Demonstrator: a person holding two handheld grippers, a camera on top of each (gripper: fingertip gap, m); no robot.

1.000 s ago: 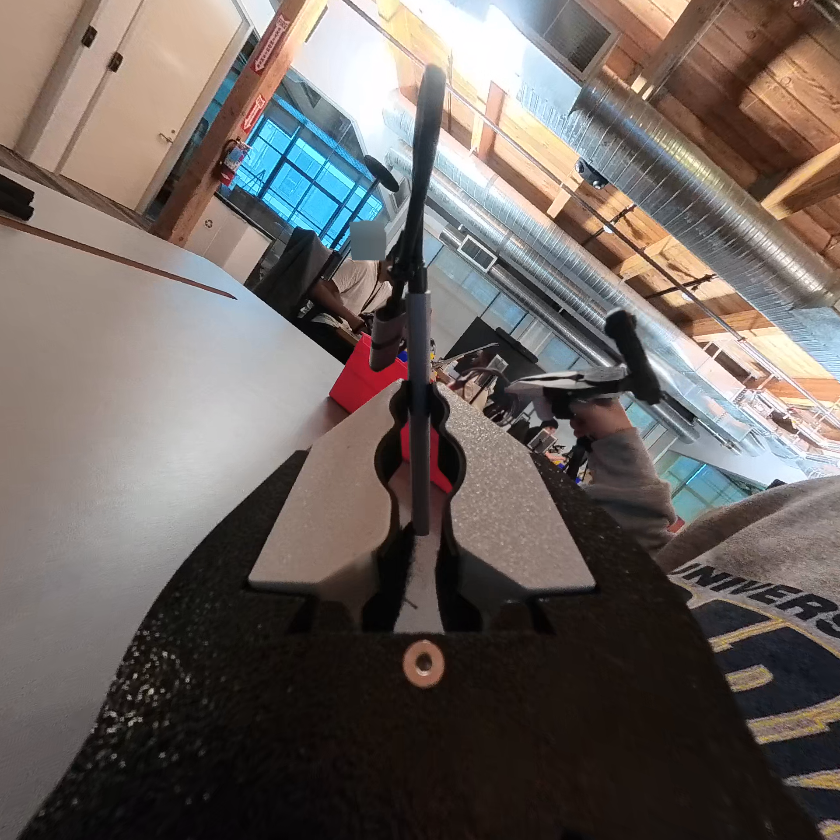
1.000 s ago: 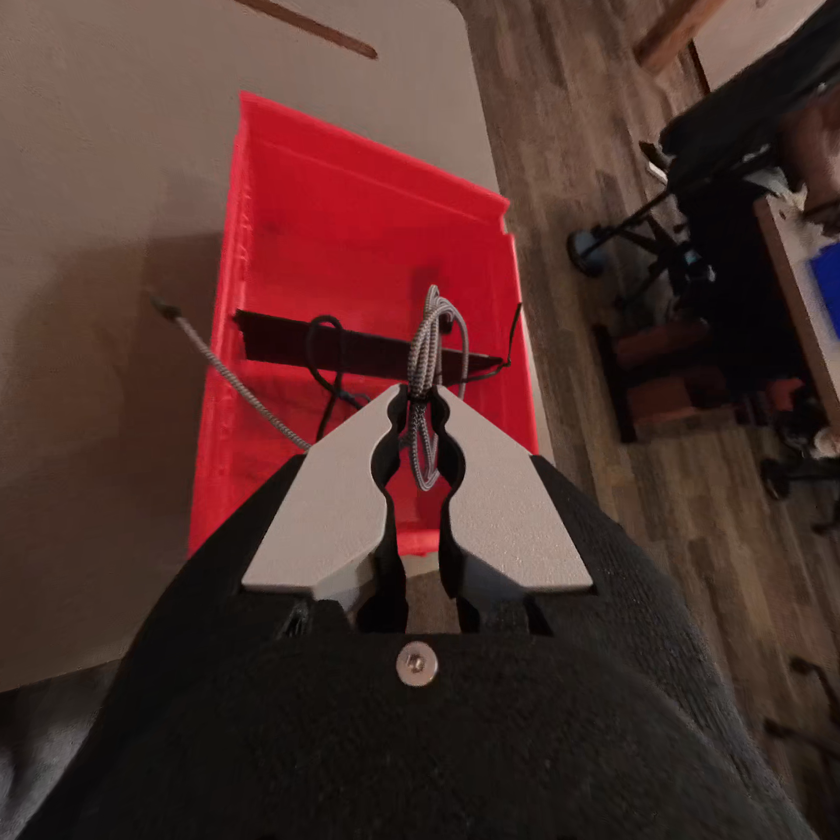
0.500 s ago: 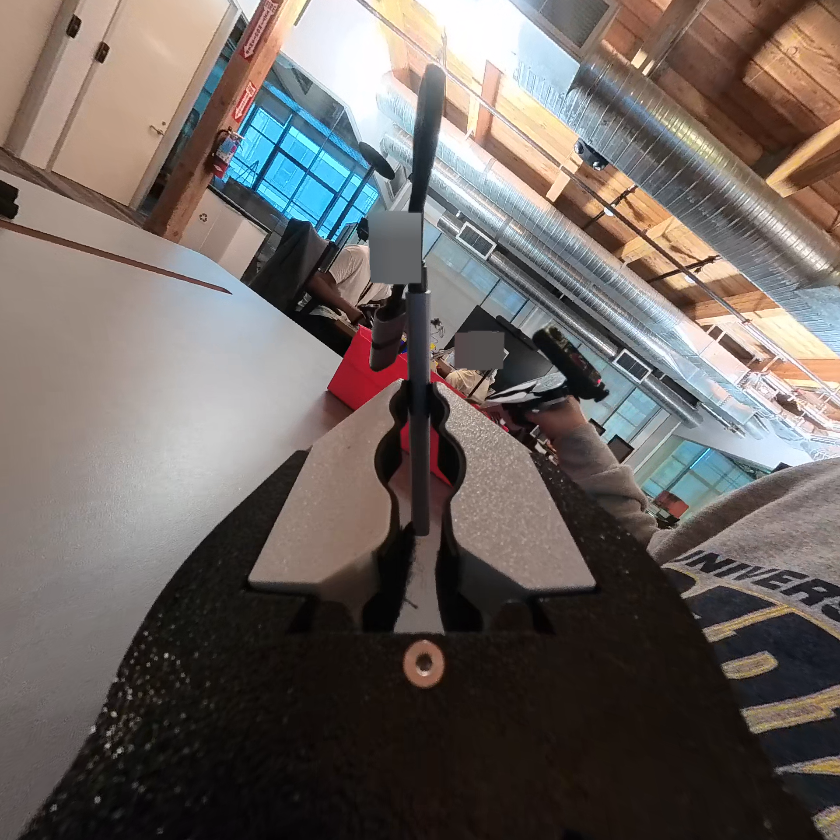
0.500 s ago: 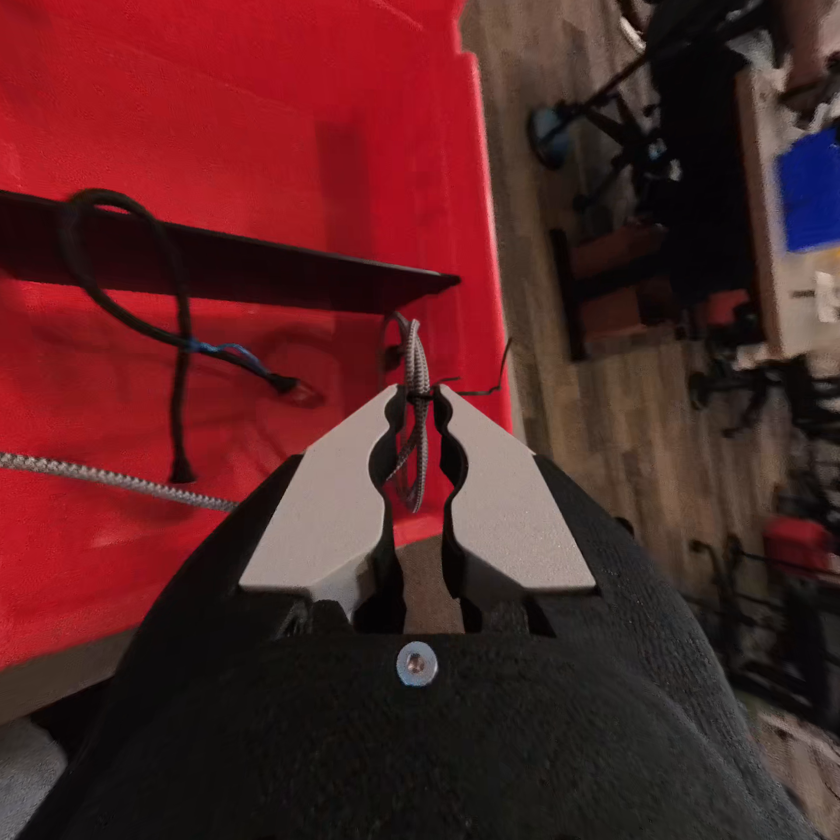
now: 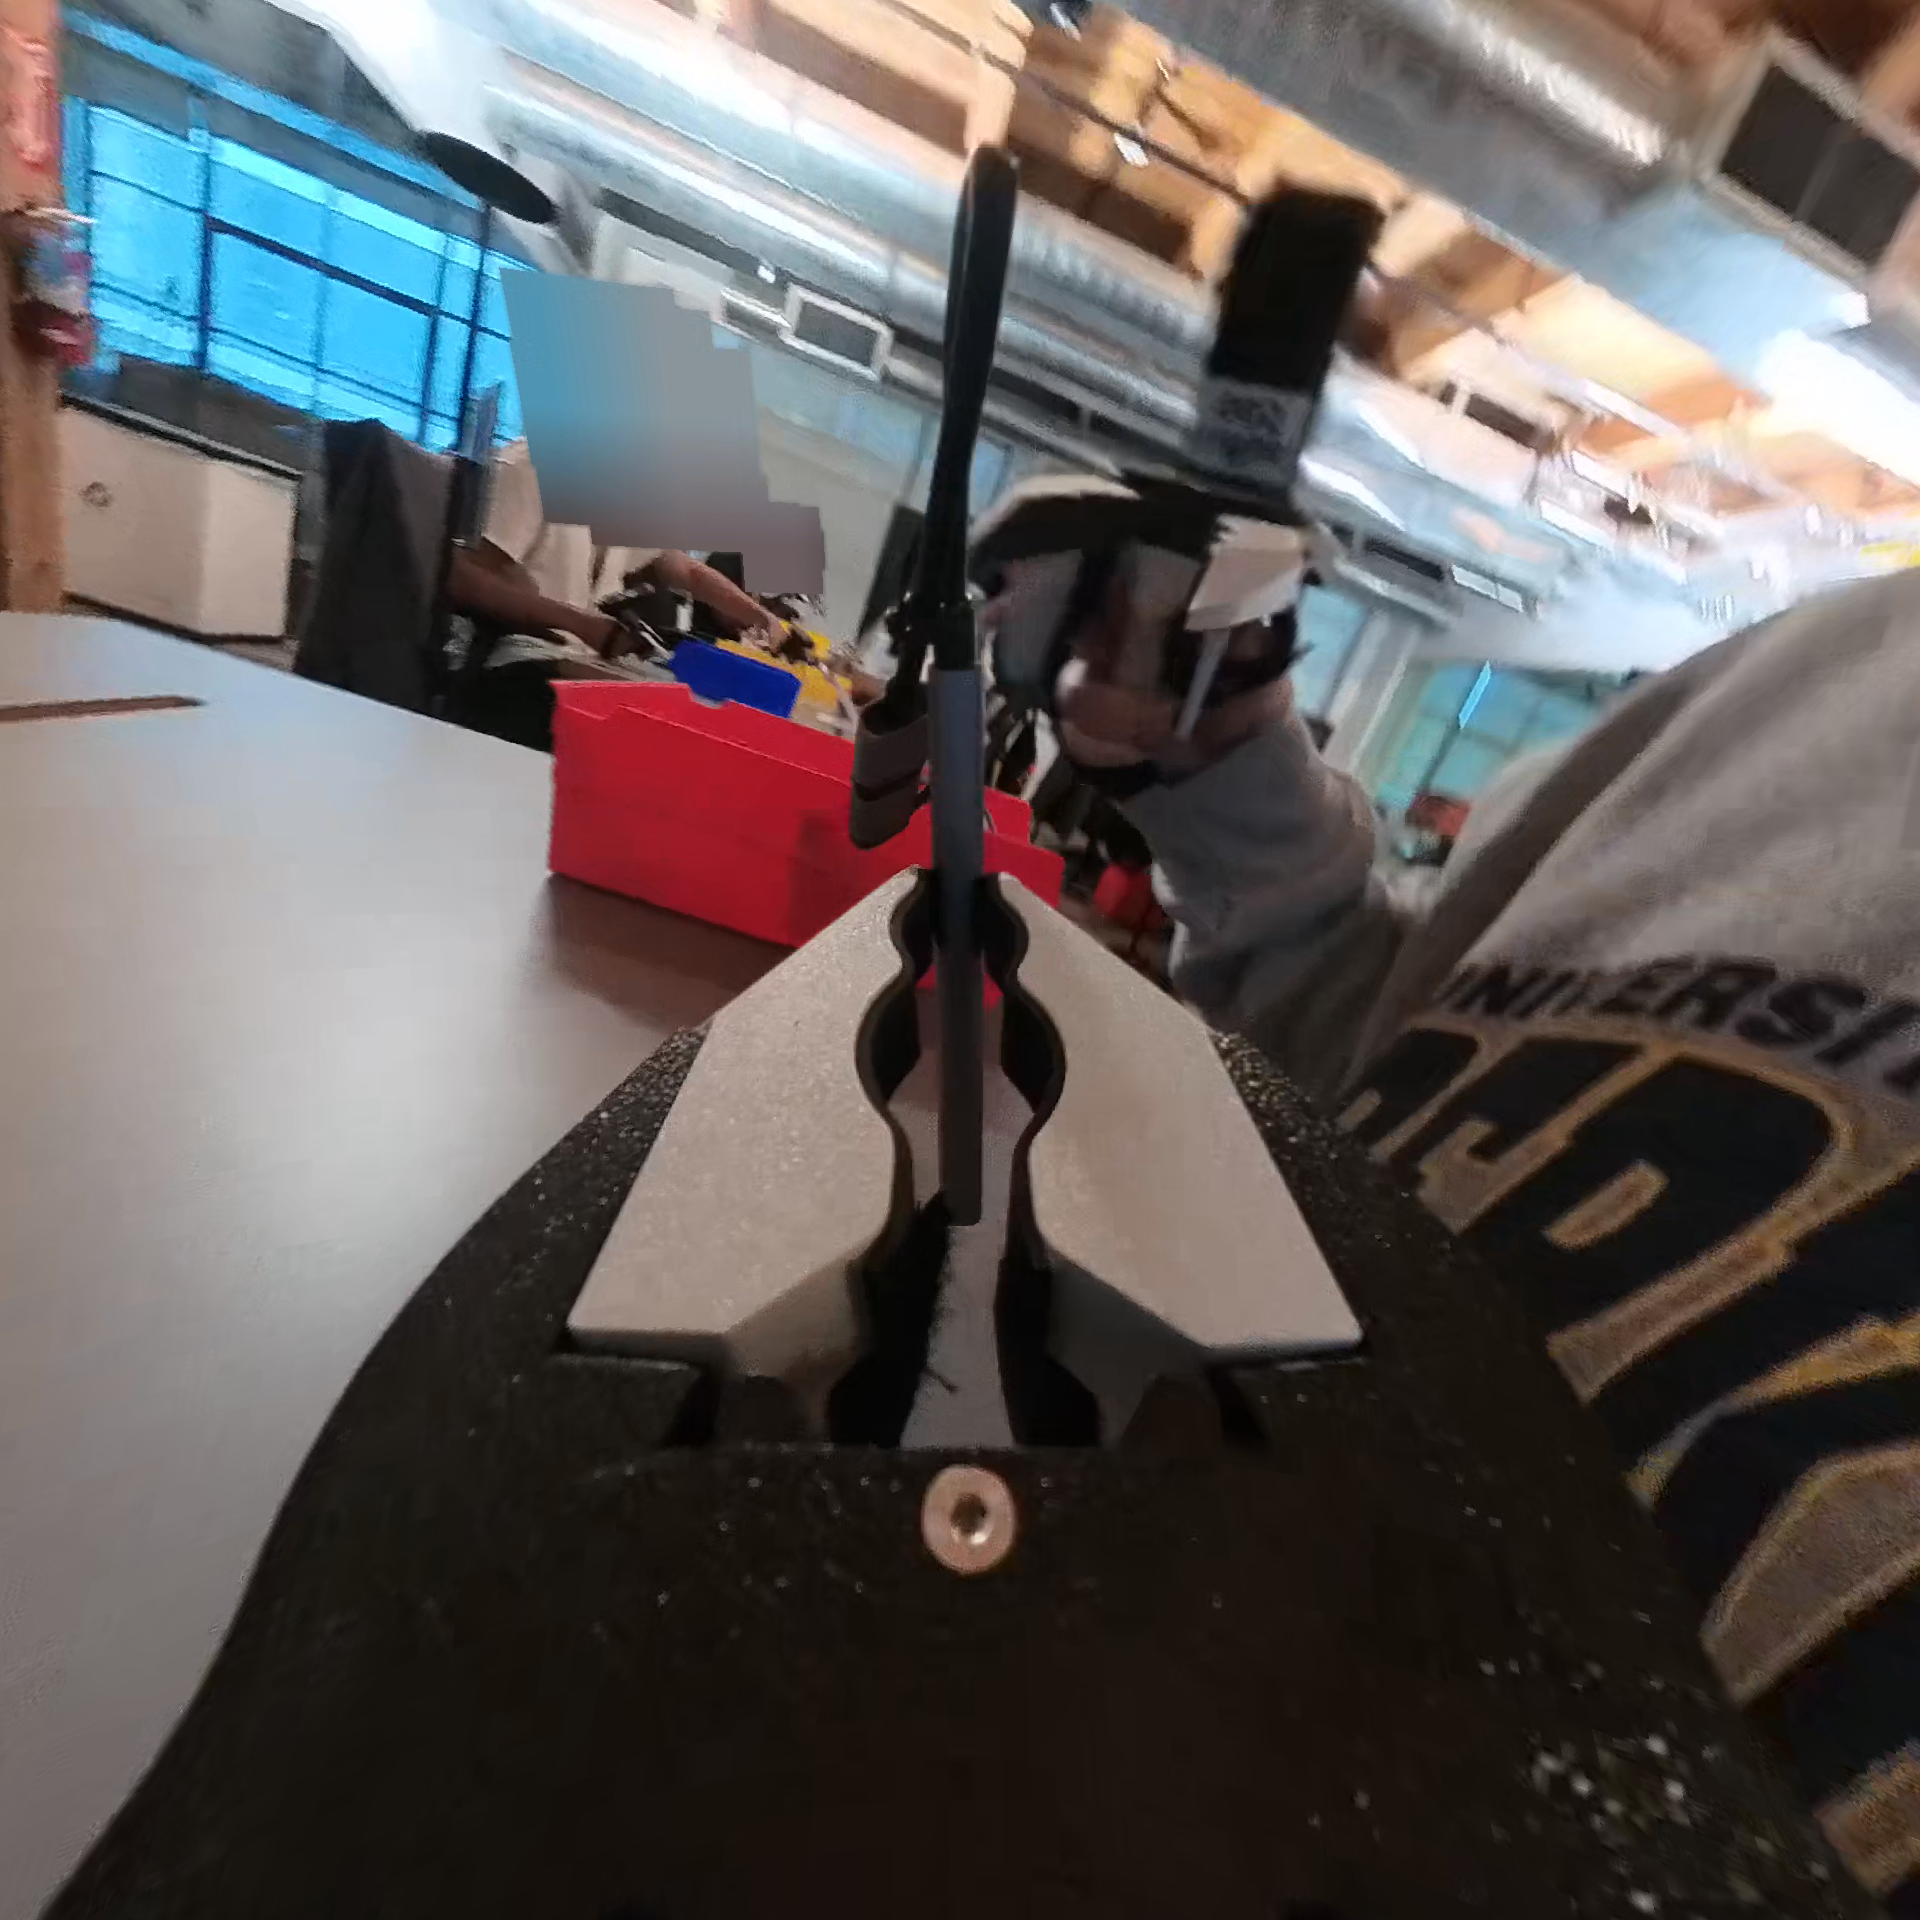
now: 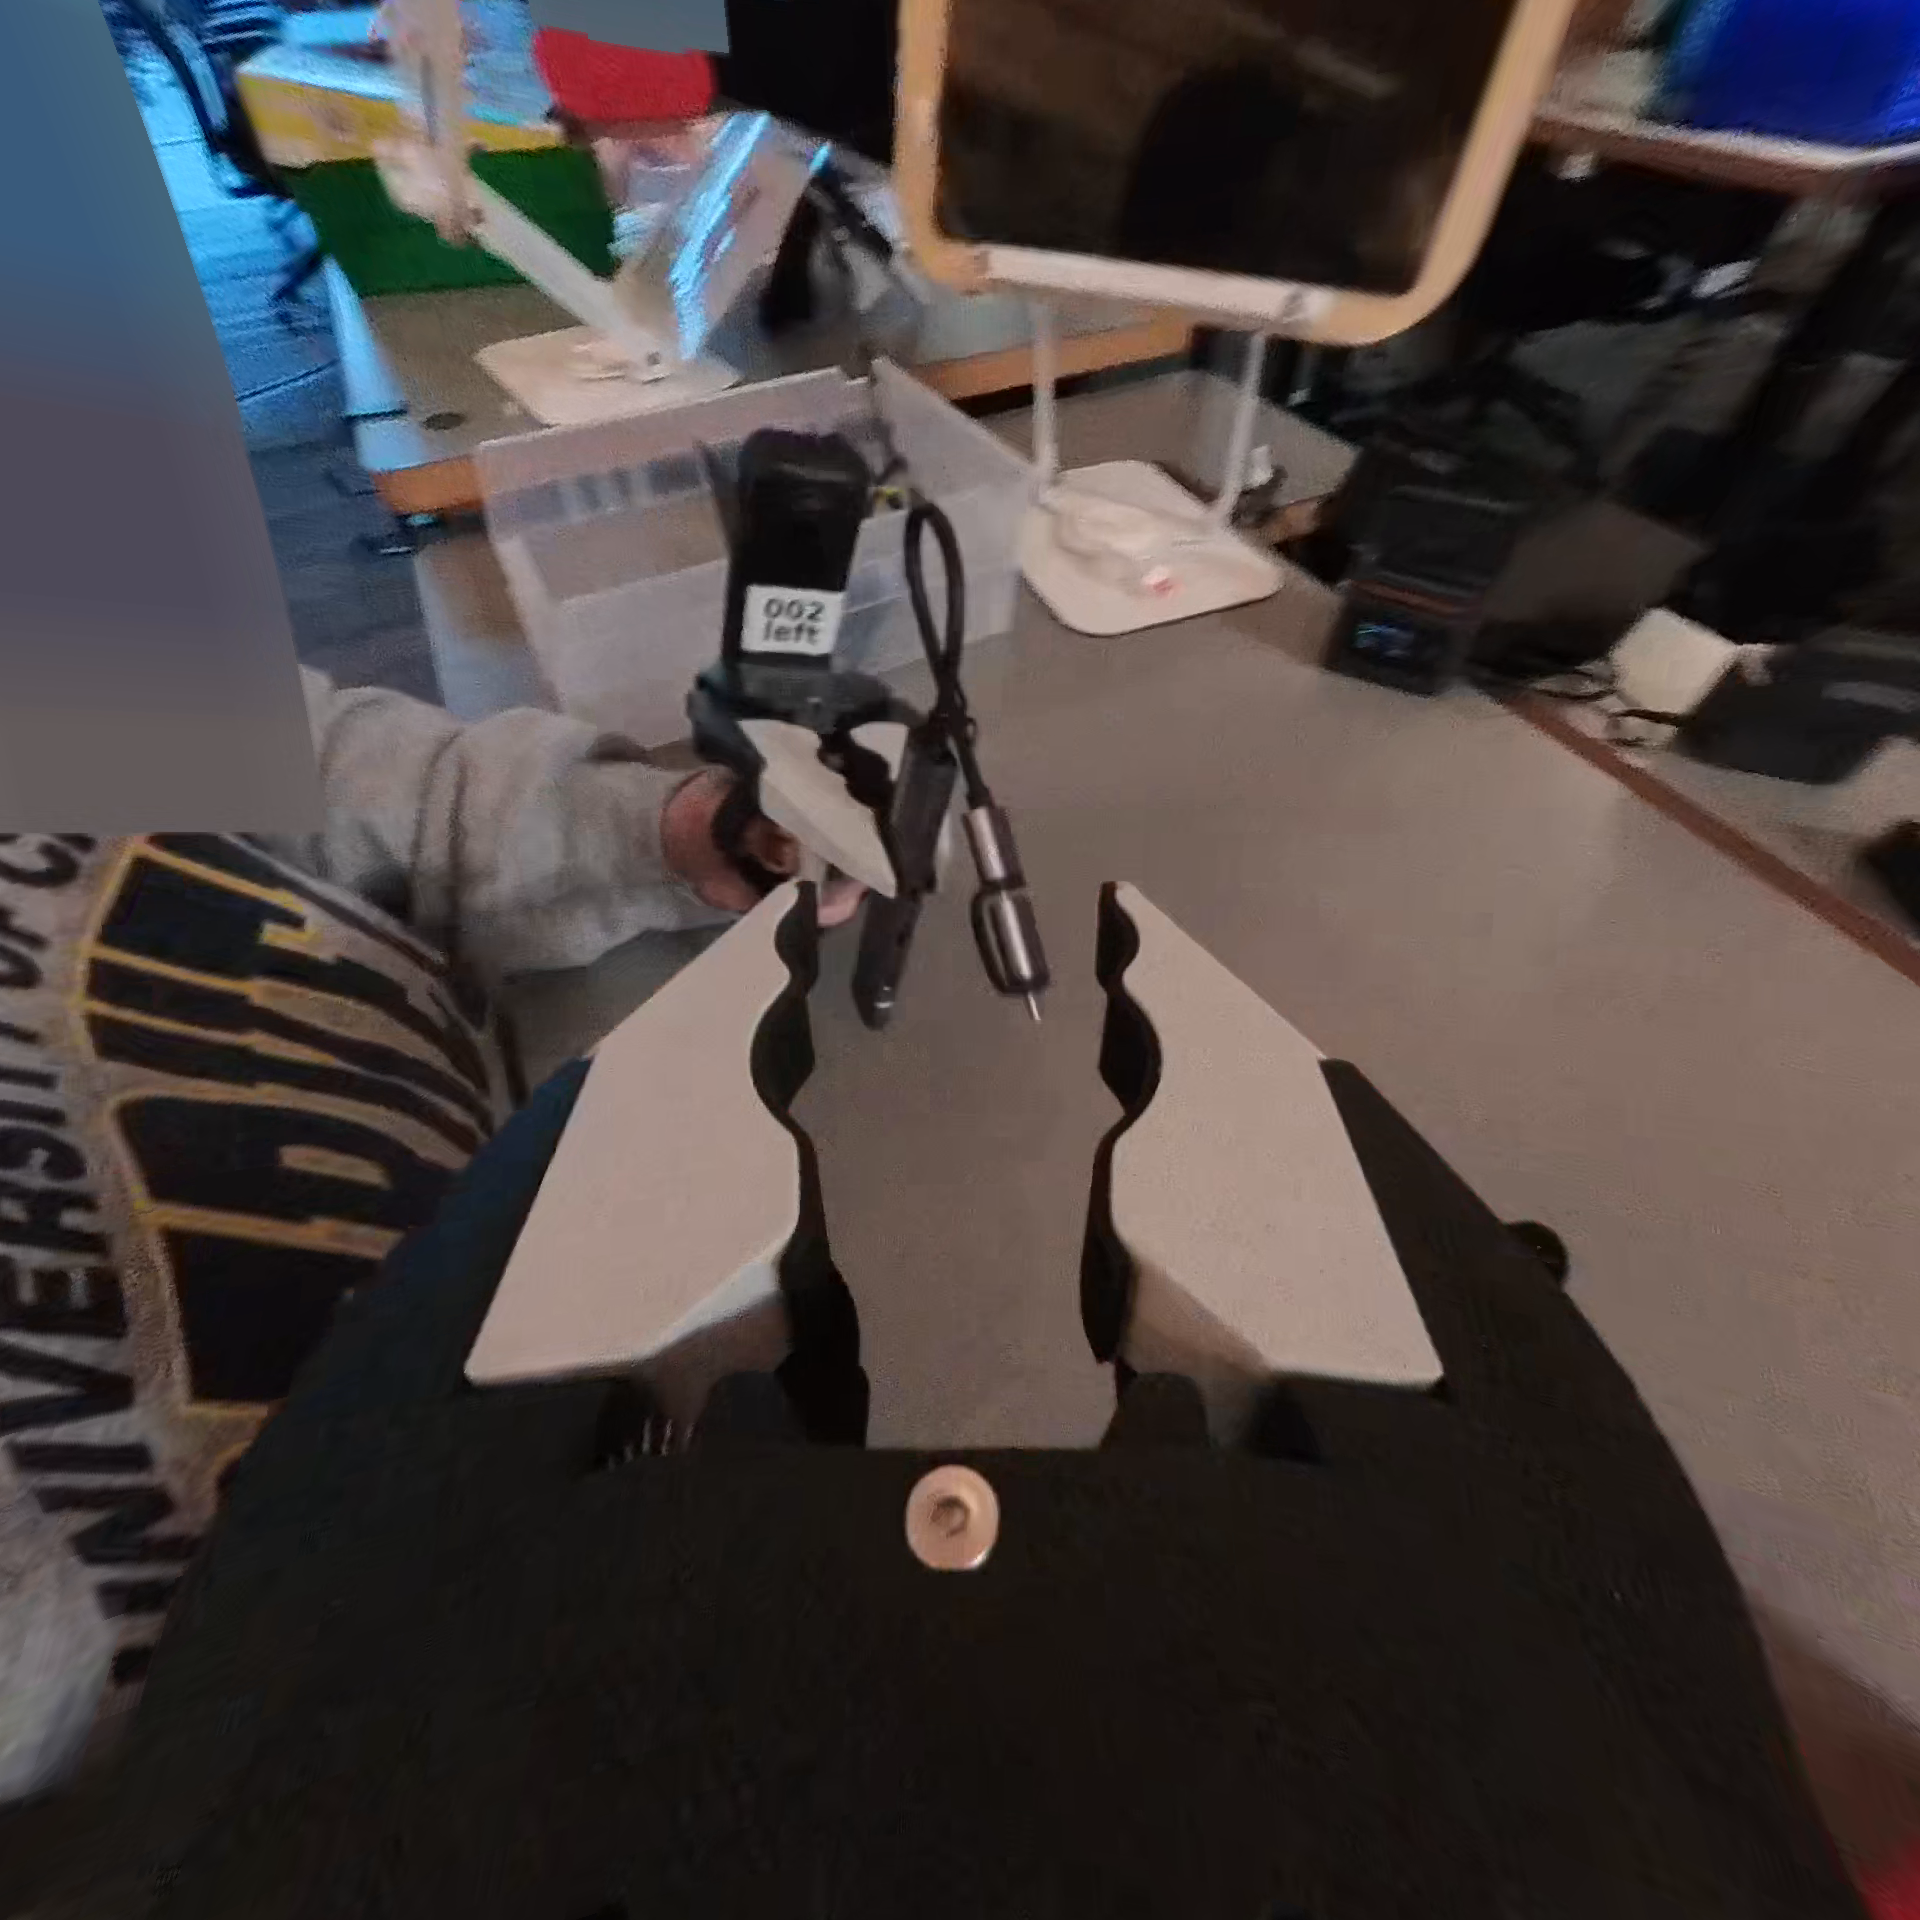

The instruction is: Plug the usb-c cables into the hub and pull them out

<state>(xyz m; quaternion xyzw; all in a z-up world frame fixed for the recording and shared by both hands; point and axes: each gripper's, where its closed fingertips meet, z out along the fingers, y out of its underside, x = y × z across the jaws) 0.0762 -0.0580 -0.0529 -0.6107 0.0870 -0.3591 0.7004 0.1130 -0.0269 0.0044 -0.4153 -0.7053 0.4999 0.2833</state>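
My left gripper (image 5: pixel 958 883) is shut on the hub (image 5: pixel 958 1039), a thin dark grey slab held edge-on above the grey table (image 5: pixel 260 1039). The hub's own short black cable (image 5: pixel 971 416) loops up, and its plug (image 5: pixel 888 769) hangs beside the hub. My right gripper (image 6: pixel 951 904) is open and empty in the air, facing the left gripper (image 6: pixel 883 862). In the right wrist view the hub (image 6: pixel 914 810) and its dangling plug (image 6: pixel 1003 925) sit just past my fingertips. In the left wrist view the right gripper (image 5: pixel 1143 603) shows blurred beyond the hub, over the red bin.
A red bin (image 5: pixel 707 810) stands on the table behind the hub. A clear plastic box (image 6: pixel 623 613) and a white stand (image 6: pixel 1143 561) with a framed panel are on the far side. People sit at desks beyond. The operator's grey sweatshirt (image 6: pixel 208 1039) is at the left. One gripper's finger ends stand about 9 centimetres off the other's.
My right gripper let go of the braided cable in the red bin, opened, and swung up to face the left gripper. The left gripper tilted down, still holding the hub.
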